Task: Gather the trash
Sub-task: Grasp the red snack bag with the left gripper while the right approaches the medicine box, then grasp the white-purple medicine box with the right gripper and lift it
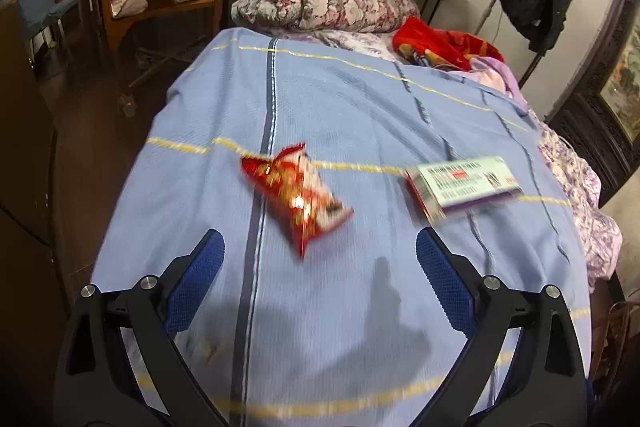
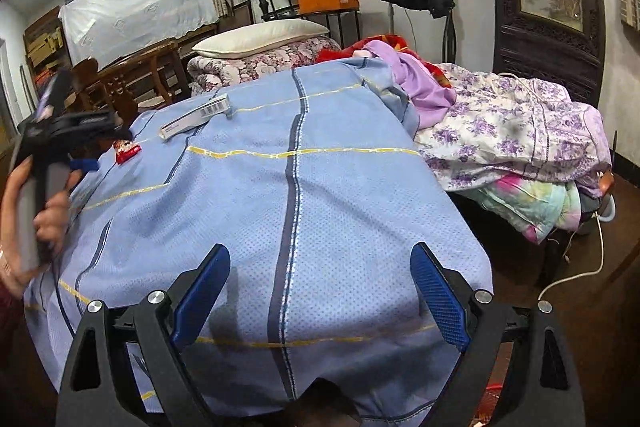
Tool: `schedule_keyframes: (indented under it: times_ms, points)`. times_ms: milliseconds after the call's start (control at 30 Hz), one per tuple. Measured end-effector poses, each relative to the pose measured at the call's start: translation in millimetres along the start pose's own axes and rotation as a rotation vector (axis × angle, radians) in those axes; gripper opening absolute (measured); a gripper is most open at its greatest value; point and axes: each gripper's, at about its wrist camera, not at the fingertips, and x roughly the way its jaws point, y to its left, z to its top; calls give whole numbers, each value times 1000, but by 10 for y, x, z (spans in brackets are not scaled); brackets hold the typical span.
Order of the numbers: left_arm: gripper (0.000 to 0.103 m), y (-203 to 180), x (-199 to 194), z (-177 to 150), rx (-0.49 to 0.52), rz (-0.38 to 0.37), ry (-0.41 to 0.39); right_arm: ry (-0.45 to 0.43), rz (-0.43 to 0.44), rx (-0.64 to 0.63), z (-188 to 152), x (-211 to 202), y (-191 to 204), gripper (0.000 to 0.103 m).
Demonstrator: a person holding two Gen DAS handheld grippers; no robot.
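Hovering left tongs (image 1: 320, 251) agape, wrapper (image 1: 294, 193) ahead

Both the left hand-held gripper (image 1: 320, 247) and the right hand-held gripper (image 2: 320, 263) have black frames, silver round screws and blue textured pads (image 2: 440, 299). The bare-skinned left hand (image 2: 48, 211) wraps a grey handle.

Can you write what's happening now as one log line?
left hand-held gripper: open, above red snack wrapper | right hand-held gripper: open, empty | small box: on blue bedspread
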Motion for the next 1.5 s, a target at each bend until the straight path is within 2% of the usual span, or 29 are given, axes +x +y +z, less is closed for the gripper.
schedule_keyframes:
  times_ms: [67, 200, 267, 333, 400, 433, 500, 667, 867, 900, 1000, 1200, 1267, 1400, 1500]
  points:
    - [93, 69, 135, 55, -30, 4, 16, 4, -3, -18, -1, 22, 27, 90]
    - [93, 160, 109, 84, -70, -45, -20, 7, -10, -30, -14, 33, 55, 91]
    - [93, 176, 98, 72, -75, -38, -24, 8, -16, -40, -18, 40, 67, 91]
    - [83, 178, 81, 70, -83, -27, -36, 9, -21, -48, -25, 40, 85, 91]
    - [52, 195, 65, 62, -90, -53, -46, 11, -28, -59, -28, 47, 98, 92]
    - [44, 199, 64, 54, -92, -72, -44, 12, -30, -64, -29, 50, 104, 92]
    - [38, 185, 45, 36, -83, -103, -48, 14, -37, -74, -32, 55, 117, 92]
    - [36, 82, -179, -84, -20, -119, -122, 17, -40, -81, -34, 53, 119, 93]
    - [36, 94, -333, -222, 12, -125, -150, 42, -55, -95, 6, 81, 183, 94]
    - [36, 110, -329, -218, 2, -126, -150, 36, -8, -73, 93, 87, 205, 94]
    - [36, 148, -289, -187, -26, -139, -136, 23, 42, -69, 448, 174, 396, 94]
    - [36, 190, -271, -183, -48, -150, -134, 114, 155, -66, 1325, 815, 1048, 94]
    - [36, 198, -268, -177, -51, -154, -136, 129, 154, -68, 1540, 1071, 1282, 94]
    - [36, 247, -249, -155, -75, -182, -130, 174, 169, -63, 1726, 1437, 1636, 93]
    - [36, 331, -230, -150, -111, -208, -122, 179, 97, -130, 1845, 1708, 1888, 93]
